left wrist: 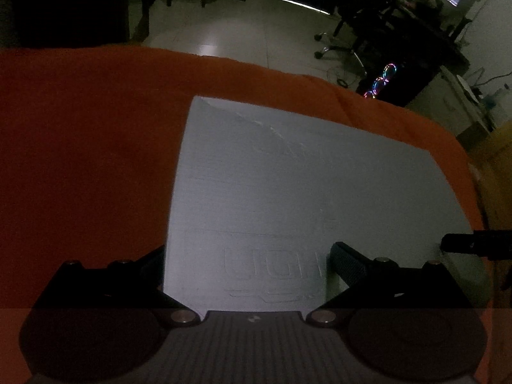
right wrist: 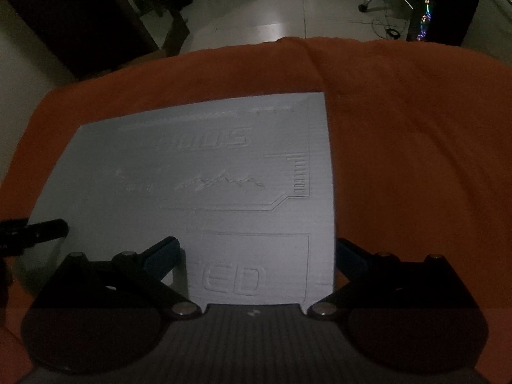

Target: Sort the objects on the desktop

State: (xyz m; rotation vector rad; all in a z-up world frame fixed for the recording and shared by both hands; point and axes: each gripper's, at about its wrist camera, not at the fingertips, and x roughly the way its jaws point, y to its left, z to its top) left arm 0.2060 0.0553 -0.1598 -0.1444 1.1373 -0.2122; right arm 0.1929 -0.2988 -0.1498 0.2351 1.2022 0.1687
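left gripper (left wrist: 244, 264) wide; right gripper (right wrist: 256, 257) wide; grey board (right wrist: 198, 172) on orange cloth (right wrist: 416, 160)

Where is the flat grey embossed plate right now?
The flat grey embossed plate lies on the orange cloth, below both open grippers: toward the cloth's right in the left wrist view, toward its left in the right wrist view.

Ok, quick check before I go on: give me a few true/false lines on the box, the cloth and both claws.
1. The grey box lies on an orange cloth. True.
2. The left claw is shut tight. False: its fingers are spread, straddling the box's left edge.
3. The right claw straddles the box's right edge. True.
4. The box's top is plain. False: it bears embossed lettering and a mountain outline.
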